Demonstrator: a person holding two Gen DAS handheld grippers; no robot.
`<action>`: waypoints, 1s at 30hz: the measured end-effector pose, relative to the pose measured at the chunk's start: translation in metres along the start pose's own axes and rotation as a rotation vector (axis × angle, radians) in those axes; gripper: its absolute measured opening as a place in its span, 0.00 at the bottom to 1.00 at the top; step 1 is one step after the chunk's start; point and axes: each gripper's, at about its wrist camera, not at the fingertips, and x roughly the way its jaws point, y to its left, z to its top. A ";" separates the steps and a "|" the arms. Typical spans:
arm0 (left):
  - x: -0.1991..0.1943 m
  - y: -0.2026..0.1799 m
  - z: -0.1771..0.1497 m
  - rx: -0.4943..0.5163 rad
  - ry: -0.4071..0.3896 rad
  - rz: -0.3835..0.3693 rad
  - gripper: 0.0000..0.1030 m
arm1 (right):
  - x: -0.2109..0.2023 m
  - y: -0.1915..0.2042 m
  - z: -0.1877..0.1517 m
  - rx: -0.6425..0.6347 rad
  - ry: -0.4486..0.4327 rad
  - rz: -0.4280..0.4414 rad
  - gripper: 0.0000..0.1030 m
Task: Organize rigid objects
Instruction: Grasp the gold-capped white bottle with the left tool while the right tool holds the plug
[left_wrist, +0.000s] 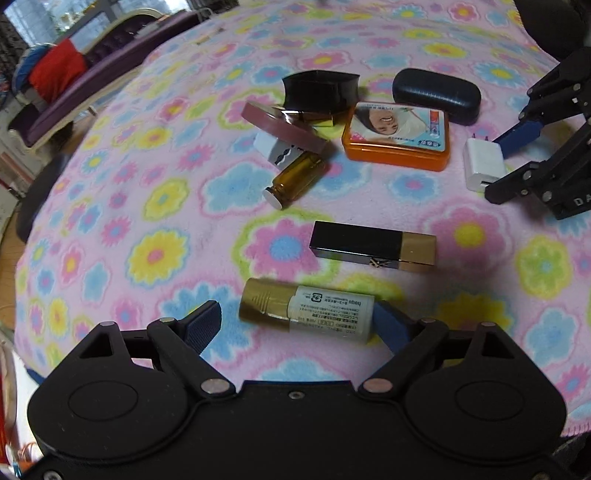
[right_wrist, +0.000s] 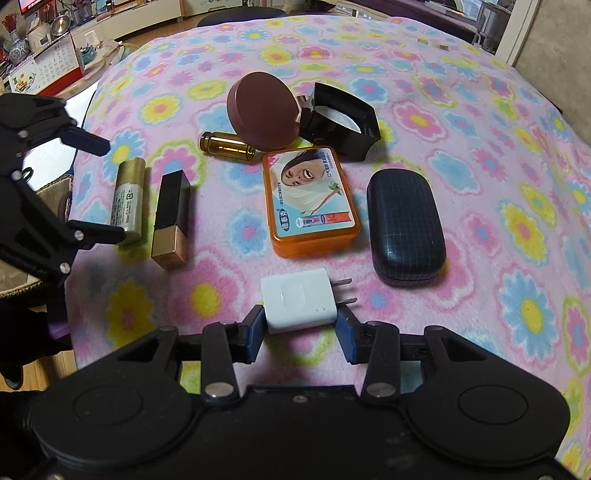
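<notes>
Left gripper (left_wrist: 295, 321): open wide, straddling the gold-capped bottle (left_wrist: 306, 312), neither pad visibly pressing.
Bottle axis: lies 9-to-3 across the jaws, cap toward 9 o'clock, on the flowered blanket (left_wrist: 147, 206).
Right gripper (right_wrist: 301, 325): pads flank the white charger (right_wrist: 299, 301); contact looks close, but a firm grip I cannot tell.
Charger prongs: toward 3 o'clock.
Nearer hand: each to its own item.

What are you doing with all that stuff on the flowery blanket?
Tidying small things with two hand-held grippers. The right gripper has its pads on either side of the white charger, about to grip it. The left gripper is open around the gold-capped bottle. The lipstick, orange tin and dark case lie untouched.
</notes>
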 end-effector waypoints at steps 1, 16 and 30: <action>0.001 0.001 0.000 0.006 0.004 -0.016 0.85 | 0.000 0.000 0.001 0.001 0.002 0.000 0.40; 0.019 -0.005 0.002 -0.115 0.024 -0.075 0.80 | 0.002 0.001 0.008 0.025 0.032 -0.019 0.39; -0.044 0.032 -0.005 -0.565 0.137 0.073 0.80 | -0.037 -0.002 0.024 0.151 -0.040 -0.037 0.39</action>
